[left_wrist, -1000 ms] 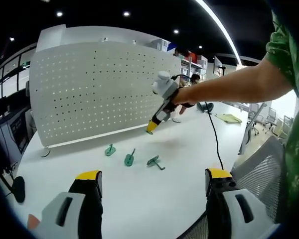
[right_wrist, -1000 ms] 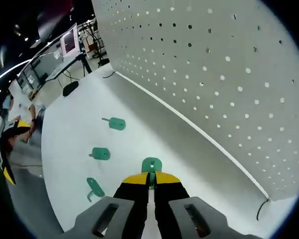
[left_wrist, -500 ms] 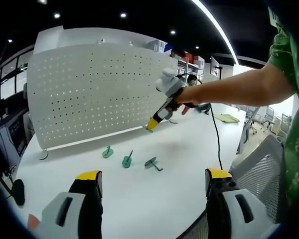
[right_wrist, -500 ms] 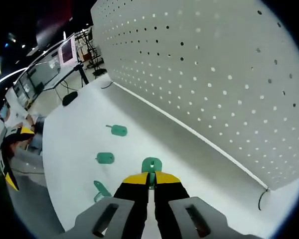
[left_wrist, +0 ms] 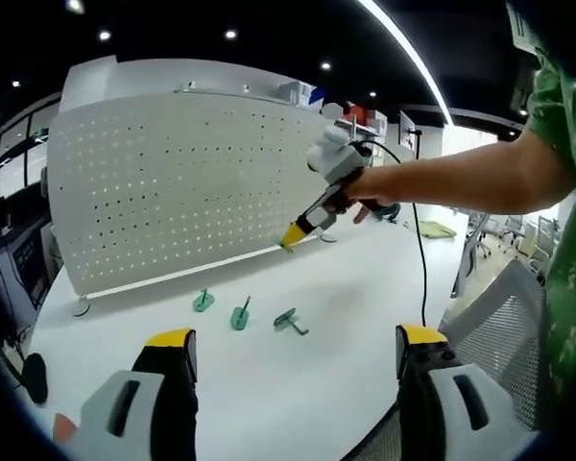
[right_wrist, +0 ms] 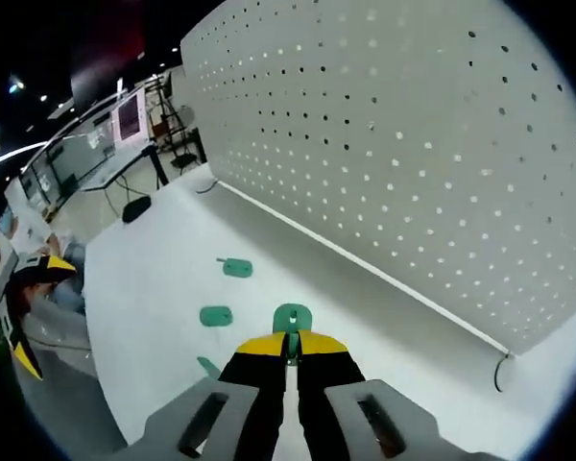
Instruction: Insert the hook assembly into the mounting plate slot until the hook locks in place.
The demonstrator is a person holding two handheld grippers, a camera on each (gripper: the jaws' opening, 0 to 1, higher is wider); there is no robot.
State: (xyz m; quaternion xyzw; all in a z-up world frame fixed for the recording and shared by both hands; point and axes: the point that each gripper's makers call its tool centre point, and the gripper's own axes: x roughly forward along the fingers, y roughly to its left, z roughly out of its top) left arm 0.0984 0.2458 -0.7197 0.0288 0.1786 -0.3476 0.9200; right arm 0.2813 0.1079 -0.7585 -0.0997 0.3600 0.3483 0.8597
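**Right gripper lifts its hook toward the pegboard**

Since the earlier frames the right gripper (left_wrist: 291, 234) has risen higher against the white pegboard (left_wrist: 163, 182), at centre of the left gripper view. Its jaws are clamped on a green hook (right_wrist: 291, 318), low centre of the right gripper view. Three more hooks (left_wrist: 240, 316) lie on the white table (left_wrist: 346, 298). The left gripper (left_wrist: 293, 348) hangs at bottom, jaws wide apart, holding nothing.

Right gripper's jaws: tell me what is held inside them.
The right gripper is shut on a green hook. Its flat plate end sticks out past the yellow tips; the part between the jaws is covered.
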